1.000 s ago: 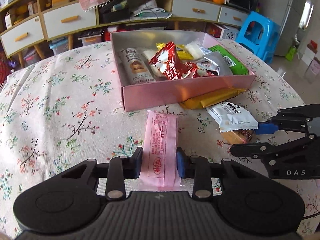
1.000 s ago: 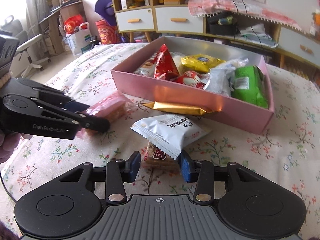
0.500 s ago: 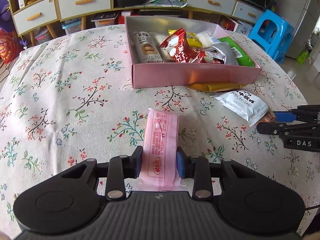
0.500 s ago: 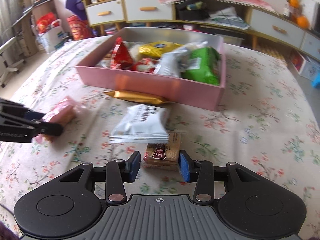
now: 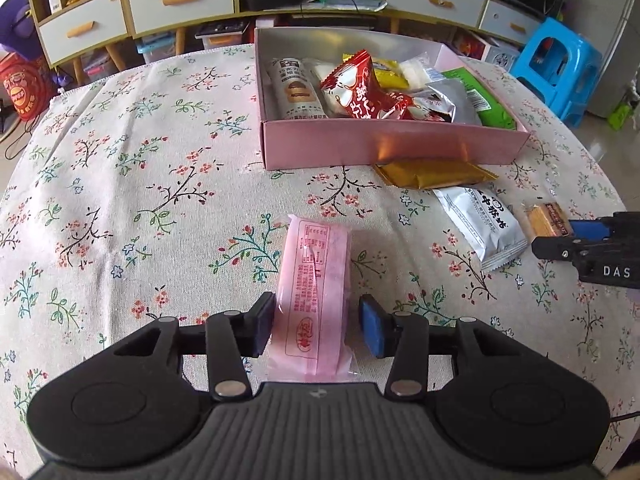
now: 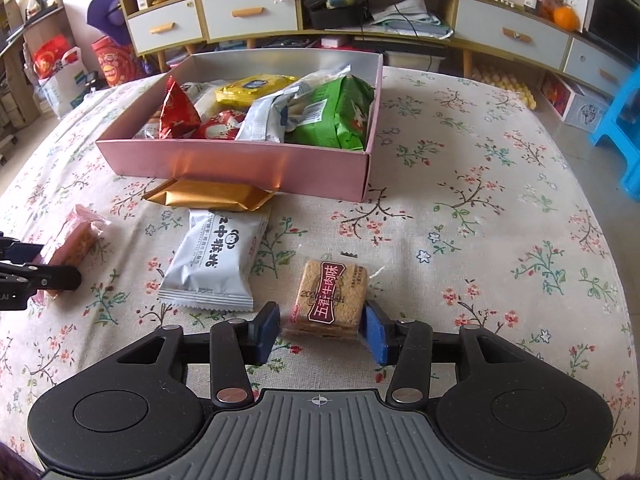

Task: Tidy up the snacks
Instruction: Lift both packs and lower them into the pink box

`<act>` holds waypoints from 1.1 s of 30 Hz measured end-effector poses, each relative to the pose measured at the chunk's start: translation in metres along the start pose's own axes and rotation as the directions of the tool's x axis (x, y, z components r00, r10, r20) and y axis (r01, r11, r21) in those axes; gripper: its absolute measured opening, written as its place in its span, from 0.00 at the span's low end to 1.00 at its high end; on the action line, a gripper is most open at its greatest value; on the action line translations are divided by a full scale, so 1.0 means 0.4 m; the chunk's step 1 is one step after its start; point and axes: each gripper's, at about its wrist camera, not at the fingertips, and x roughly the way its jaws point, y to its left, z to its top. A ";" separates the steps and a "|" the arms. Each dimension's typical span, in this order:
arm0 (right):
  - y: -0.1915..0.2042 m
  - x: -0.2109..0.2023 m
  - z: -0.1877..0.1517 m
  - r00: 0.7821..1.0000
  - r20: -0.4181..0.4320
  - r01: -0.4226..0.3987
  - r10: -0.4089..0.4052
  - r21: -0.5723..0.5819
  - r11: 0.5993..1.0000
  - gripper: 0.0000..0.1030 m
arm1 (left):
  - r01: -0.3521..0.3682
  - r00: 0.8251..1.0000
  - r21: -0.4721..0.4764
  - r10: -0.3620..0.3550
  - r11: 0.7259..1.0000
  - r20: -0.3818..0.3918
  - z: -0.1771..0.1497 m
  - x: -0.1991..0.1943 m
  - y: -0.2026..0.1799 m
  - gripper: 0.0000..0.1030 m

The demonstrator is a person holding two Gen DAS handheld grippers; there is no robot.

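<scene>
Both jaws have just been opening: the left gripper [image 5: 316, 326] has released the pink wafer pack [image 5: 316, 284] and the right gripper [image 6: 322, 330] the brown biscuit pack [image 6: 330, 296], which both lie on the counter [image 6: 480, 220] near the pink box [image 6: 240, 168], not in it.

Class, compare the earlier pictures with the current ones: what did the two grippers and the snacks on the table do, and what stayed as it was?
Both grippers backed away from the pink box, carrying their snacks. The left gripper has just been opening, freeing the pink bar; the right gripper has just been opening around the biscuit pack. Both snacks now lie on the tablecloth. The gold pack, the white pack and the box's contents stayed put.
</scene>
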 end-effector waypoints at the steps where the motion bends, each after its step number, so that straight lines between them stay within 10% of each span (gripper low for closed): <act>1: 0.002 0.000 0.001 1.000 0.000 0.000 0.000 0.000 1.000 0.45 | 0.001 1.000 -0.009 -0.001 1.000 -0.001 0.001 0.000 0.001 0.40; 33: -0.076 -0.049 0.135 0.981 0.101 -0.191 0.168 0.302 0.934 0.40 | 0.122 0.986 -0.225 -0.093 0.967 0.136 0.099 -0.052 0.053 0.29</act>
